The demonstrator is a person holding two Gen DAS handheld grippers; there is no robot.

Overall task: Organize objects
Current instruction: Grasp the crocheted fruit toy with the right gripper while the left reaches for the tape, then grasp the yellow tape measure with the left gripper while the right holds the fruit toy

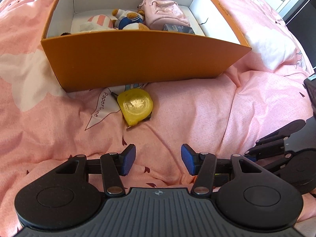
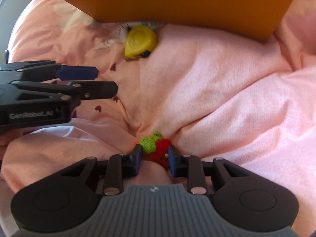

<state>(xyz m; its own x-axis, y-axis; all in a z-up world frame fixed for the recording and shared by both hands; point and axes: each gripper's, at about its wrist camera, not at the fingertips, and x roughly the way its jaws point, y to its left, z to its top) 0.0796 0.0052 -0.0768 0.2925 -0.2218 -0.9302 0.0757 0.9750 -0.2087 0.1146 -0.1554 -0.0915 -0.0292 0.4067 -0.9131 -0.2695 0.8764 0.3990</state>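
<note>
Right tool (image 2: 154, 158) grips the red-and-green crocheted strawberry (image 2: 158, 150) on the bed; next, lift toward the orange cardboard box (image 2: 177, 6) at twelve o'clock (left tool (image 1: 158, 159) gapes wide, empty).

Yellow tape measure (image 1: 135, 105) lies flat at frame centre, just below the orange box (image 1: 138, 59); crocheted red strawberry (image 2: 158, 151), green-leaved, sits low centre in the right wrist view
</note>
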